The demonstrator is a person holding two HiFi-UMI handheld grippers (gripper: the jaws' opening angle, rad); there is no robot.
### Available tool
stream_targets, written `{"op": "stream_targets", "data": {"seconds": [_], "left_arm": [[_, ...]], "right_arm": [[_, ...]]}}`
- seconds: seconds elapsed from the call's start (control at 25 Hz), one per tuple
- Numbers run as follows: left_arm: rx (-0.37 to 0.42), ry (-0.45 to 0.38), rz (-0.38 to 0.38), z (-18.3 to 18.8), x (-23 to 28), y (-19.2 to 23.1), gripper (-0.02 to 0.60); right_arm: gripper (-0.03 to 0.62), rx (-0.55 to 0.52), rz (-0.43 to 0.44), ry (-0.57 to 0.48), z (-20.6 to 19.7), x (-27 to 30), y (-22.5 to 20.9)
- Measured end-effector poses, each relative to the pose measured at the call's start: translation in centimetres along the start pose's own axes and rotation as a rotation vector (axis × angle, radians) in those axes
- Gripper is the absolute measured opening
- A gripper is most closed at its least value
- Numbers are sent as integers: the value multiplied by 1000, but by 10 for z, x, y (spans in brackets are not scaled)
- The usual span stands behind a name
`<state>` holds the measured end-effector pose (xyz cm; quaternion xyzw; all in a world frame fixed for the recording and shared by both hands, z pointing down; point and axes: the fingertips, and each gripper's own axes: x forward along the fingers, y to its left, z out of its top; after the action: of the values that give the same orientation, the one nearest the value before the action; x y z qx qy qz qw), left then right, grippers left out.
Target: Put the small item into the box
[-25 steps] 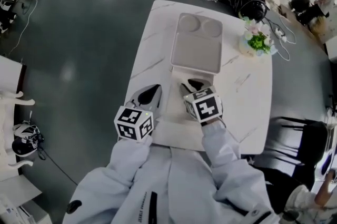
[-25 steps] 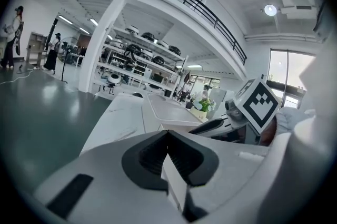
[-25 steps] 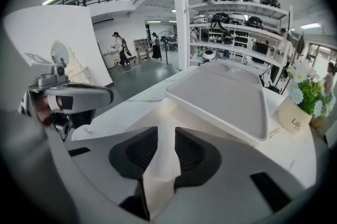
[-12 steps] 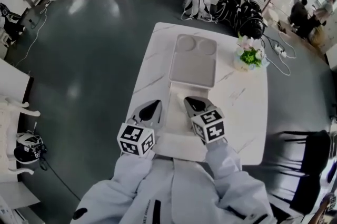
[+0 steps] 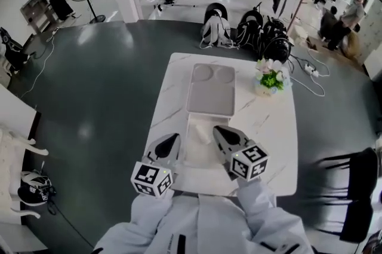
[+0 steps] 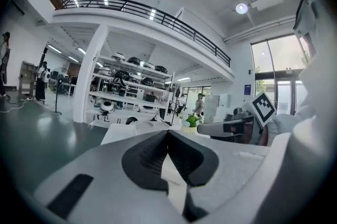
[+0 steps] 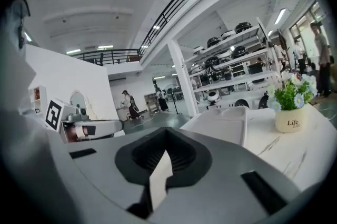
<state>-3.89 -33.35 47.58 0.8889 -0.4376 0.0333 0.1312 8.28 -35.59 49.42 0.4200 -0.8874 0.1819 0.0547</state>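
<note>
A grey tray-like box (image 5: 210, 89) with two round hollows at its far end lies in the middle of the white marble table (image 5: 274, 127). A pale flat panel (image 5: 200, 142) lies just in front of it, between my two grippers. No small item shows in any view. My left gripper (image 5: 171, 138) hovers over the table's near left part with its jaws closed together (image 6: 168, 132). To the right of the panel, my right gripper (image 5: 218, 129) has its jaws met at the tip (image 7: 167, 134), and I see nothing gripped. The box (image 7: 226, 120) lies ahead of it.
A white pot of flowers (image 5: 268, 76) stands on the table to the right of the box, also in the right gripper view as the pot (image 7: 288, 112). Bags and helmets (image 5: 250, 28) lie on the floor beyond the table. A black chair (image 5: 349, 187) stands at the right.
Both grippers drew back from the box's near edge toward the table's front. The right gripper's jaws, apart a second ago, have come together. The head view now takes in more of the room.
</note>
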Motion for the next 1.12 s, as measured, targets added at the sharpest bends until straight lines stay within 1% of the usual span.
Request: {"op": "stream_targets", "data": {"seconds": [0.12,0.4,0.8,1.12], "left_arm": [[19,-30,-1,12,-6,-4,-2],[54,-92,-7,38,-19,-13,-2],[84,-200,26,73,-37,-10,-2],[114,-228,51,87,-42,-10,-2]], "right_arm": [[-6,-10,-9,-64,18,-15,2],[-6,-63,-43,-151,49,-40,5],[-6,-86,-87,-279,85,-68,3],[-6,-88,-129,-340,102,-84,-8]]}}
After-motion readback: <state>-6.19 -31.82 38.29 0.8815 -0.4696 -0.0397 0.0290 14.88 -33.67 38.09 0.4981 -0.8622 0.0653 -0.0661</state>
